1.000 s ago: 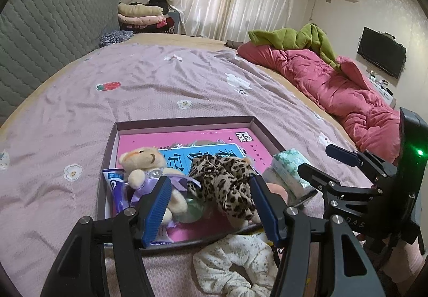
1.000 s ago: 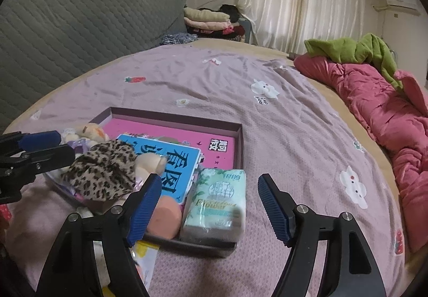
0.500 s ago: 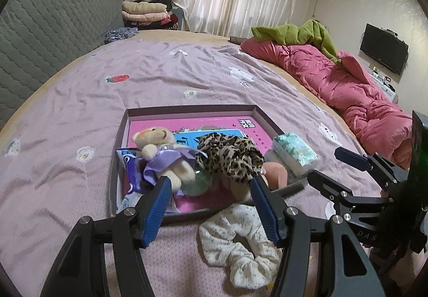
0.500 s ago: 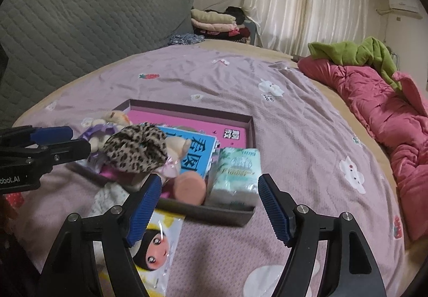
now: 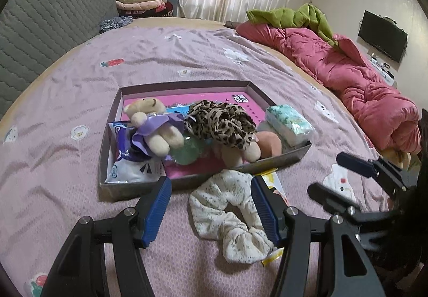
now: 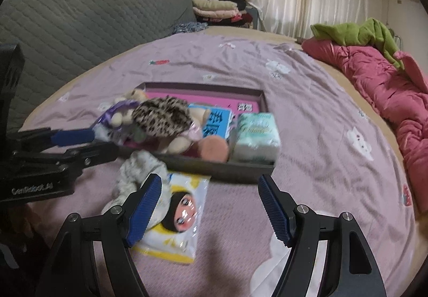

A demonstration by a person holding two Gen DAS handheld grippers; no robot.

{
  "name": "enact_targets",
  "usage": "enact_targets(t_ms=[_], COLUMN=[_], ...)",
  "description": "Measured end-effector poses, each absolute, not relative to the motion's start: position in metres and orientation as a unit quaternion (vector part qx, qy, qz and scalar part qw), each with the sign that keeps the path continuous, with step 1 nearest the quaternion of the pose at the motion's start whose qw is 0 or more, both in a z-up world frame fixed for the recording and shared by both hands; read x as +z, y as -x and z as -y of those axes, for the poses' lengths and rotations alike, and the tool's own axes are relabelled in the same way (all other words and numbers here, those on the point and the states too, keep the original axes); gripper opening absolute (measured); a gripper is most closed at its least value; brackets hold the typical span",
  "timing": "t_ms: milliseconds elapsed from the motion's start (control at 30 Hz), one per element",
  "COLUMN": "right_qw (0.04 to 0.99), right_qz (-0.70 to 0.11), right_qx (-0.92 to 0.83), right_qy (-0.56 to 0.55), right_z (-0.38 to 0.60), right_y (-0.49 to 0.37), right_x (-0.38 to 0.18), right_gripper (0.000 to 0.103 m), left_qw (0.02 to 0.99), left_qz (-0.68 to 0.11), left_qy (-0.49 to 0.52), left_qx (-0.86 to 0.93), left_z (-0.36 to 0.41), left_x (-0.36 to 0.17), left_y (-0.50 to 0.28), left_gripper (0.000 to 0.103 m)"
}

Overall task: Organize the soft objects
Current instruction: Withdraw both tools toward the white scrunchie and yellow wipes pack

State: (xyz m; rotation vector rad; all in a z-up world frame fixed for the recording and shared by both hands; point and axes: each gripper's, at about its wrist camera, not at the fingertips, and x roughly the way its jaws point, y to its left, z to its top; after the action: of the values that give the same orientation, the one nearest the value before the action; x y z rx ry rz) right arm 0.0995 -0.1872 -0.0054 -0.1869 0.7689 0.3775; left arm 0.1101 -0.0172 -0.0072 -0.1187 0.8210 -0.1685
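Both grippers hang over the bed with jaws apart and nothing between the pads; the left gripper [image 5: 211, 212] sits above a white scrunchie [image 5: 227, 219] lying just outside the tray [image 5: 281, 160]. The right gripper [image 6: 207, 207] hovers near a tissue packet [image 6: 182, 219] (cartoon face); a teddy bear [image 5: 152, 125], leopard scrunchie [image 5: 222, 123] and tissue pack [image 5: 289, 124] sit in the tray.

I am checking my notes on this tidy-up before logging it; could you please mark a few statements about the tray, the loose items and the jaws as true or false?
1. The cream scrunchie lies inside the tray. False: it lies on the bedspread in front of the tray.
2. The leopard-print scrunchie is in the tray. True.
3. The left gripper is shut on the cream scrunchie. False: its jaws stand open and hold nothing.
4. The tissue pack sits at the tray's right end. True.
5. The right gripper has open jaws. True.
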Motion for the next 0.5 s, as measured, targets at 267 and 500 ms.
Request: enact_targets(t_ms=[267, 500], right_qw=[0.886, 0.876], right_qz=[-0.409, -0.427], right_qx=[0.191, 0.192], right_qy=[0.104, 0.115], right_z=[0.174, 0.163], right_y=[-0.080, -0.073], right_x=[-0.027, -0.043], right_gripper=[0.076, 0.076], left_qw=[0.903, 0.892], left_qz=[-0.417, -0.433], left_qy=[0.065, 0.084], left_qx=[-0.083, -0.097], left_z=[0.014, 0.013], left_x=[-0.013, -0.020], left_y=[-0.102, -0.099], left_gripper=[0.061, 0.061])
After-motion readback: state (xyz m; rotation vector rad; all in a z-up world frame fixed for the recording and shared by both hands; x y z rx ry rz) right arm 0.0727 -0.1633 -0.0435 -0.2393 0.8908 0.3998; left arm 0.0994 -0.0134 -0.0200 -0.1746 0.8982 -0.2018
